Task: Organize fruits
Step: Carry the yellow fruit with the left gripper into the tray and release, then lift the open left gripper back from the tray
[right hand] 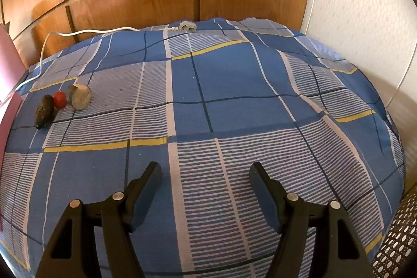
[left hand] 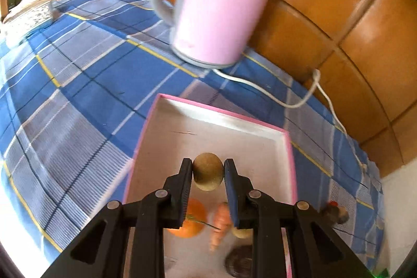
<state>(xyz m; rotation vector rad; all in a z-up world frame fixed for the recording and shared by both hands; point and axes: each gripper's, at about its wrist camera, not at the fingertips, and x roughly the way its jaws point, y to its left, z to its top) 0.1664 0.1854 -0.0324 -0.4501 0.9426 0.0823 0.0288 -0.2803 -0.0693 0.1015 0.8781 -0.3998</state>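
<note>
Item: kiwi, brown and fuzzy, egg-shaped. I have it clamped in my left gripper, one pad on each long flank, narrow ends pointing up and down. It hangs above the pink-rimmed box, over the middle of the white floor, nearer the open front than the far wall.

Handling, as I judge it: light, firm under the skin but bruisable if squeezed hard. The fuzz gives the pads good purchase, so slipping seems unlikely. Best hold is where I have it, across the widest part; a grip near either tip would likely let it squirt out.

Already in the box, towards the near edge: an orange with a short stalk, a pale carrot-like piece beside it, a small yellowish round thing partly behind my right-hand finger, and a dark round object at the near right corner.

My right gripper is spread wide with nothing in it, hovering over the bed's checked sheet.

Outstanding on the bed, near its left edge beside the box: a dark oblong fruit, a red piece, a tan cut-faced piece, all touching.

Also present: pink kettle at the bed's far edge, with its white cord.
</note>
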